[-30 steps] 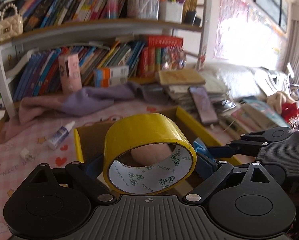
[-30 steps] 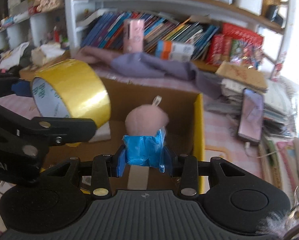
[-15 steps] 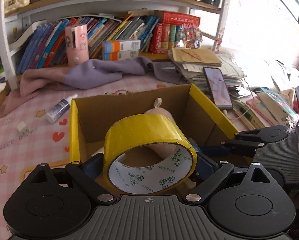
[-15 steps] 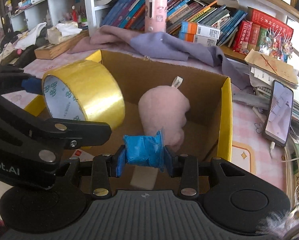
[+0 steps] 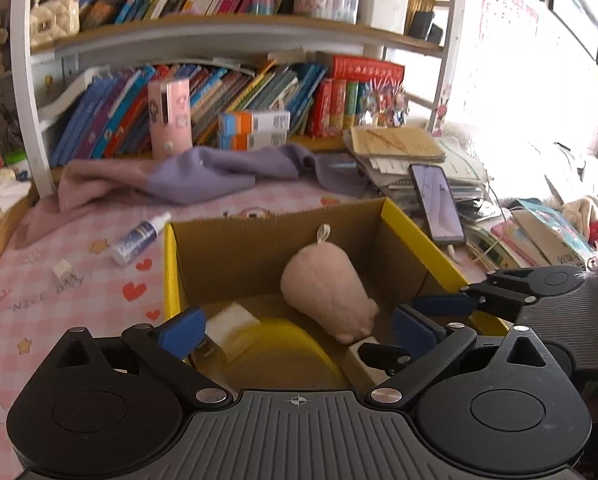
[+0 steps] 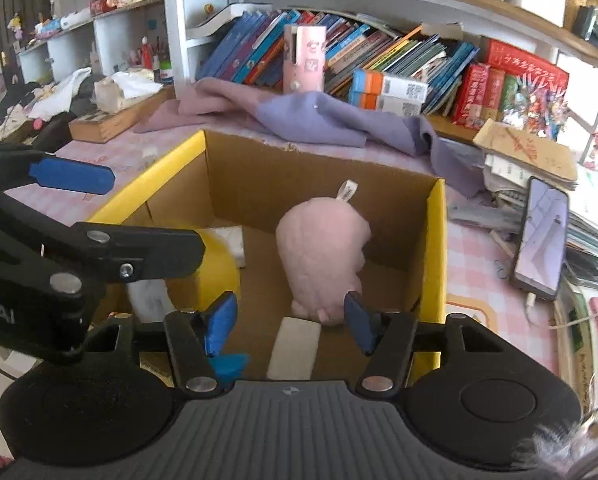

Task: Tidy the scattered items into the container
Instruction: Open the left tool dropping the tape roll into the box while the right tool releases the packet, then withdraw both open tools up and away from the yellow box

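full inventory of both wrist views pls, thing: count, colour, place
cardboard box: 1, brown with yellow rims, on the table, open
plush toy: 1, pink, inside box
tape roll: 1, yellow, inside box, left side
white block: 1, inside box, behind the tape
cream bar: 1, on box floor near right gripper
spray bottle: 1, white and blue, lying on tablecloth left of box
small white cube: 1, on tablecloth
cloth: 1, pink and lilac, behind box
phone: 1, dark, on paper stack right of box
left gripper: open, empty, over box
right gripper: open, empty, over box
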Demonstrator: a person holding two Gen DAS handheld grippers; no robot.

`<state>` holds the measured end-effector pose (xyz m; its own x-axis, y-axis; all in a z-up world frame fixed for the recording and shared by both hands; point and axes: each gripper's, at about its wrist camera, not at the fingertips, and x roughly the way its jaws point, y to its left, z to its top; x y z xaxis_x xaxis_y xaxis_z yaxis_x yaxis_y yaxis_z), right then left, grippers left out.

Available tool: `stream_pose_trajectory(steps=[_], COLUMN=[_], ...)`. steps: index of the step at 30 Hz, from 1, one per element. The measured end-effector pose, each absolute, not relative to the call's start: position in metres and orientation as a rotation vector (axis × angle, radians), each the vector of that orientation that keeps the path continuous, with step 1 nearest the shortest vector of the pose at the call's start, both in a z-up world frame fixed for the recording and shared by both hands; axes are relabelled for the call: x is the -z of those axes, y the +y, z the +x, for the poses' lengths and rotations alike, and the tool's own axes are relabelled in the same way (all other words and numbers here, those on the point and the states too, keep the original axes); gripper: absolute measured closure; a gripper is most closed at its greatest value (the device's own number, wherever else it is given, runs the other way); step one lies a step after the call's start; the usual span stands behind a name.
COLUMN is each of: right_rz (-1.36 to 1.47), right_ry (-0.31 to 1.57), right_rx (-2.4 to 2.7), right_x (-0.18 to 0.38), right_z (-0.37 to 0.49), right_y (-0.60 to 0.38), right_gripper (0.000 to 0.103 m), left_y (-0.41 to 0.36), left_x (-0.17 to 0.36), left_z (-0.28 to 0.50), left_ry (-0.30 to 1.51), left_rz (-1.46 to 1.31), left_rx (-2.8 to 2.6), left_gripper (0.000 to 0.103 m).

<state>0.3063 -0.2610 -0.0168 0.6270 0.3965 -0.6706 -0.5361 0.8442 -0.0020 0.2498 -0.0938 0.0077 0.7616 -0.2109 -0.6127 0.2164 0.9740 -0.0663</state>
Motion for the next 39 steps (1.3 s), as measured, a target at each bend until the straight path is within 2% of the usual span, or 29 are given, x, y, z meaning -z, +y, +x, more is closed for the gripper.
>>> stream_pose_trajectory(steps=[12,26,39], right_rz=[-0.193,-0.157,-0.124], right_ry=[0.690,0.633,0.519], right_rx=[-0.522,-0.435,-0.241], right_x=[0.014,0.002,-0.016], right_z=[0.285,0.252,0.191], right_y=[-0.267,-0.271,-0.237], right_gripper=[0.045,0.045,0.045], left_y=[-0.096,-0.065,-0.002], left_x=[-0.022,-0.021,-0.026], left_z=[0.213,0.177,0.132], left_ry=[0.584,0.555,0.473], left_rz=[-0.013,-0.071,-0.071], left_rx=[0.191,0.073,0.088], left_gripper=[0.002,0.002,0.002])
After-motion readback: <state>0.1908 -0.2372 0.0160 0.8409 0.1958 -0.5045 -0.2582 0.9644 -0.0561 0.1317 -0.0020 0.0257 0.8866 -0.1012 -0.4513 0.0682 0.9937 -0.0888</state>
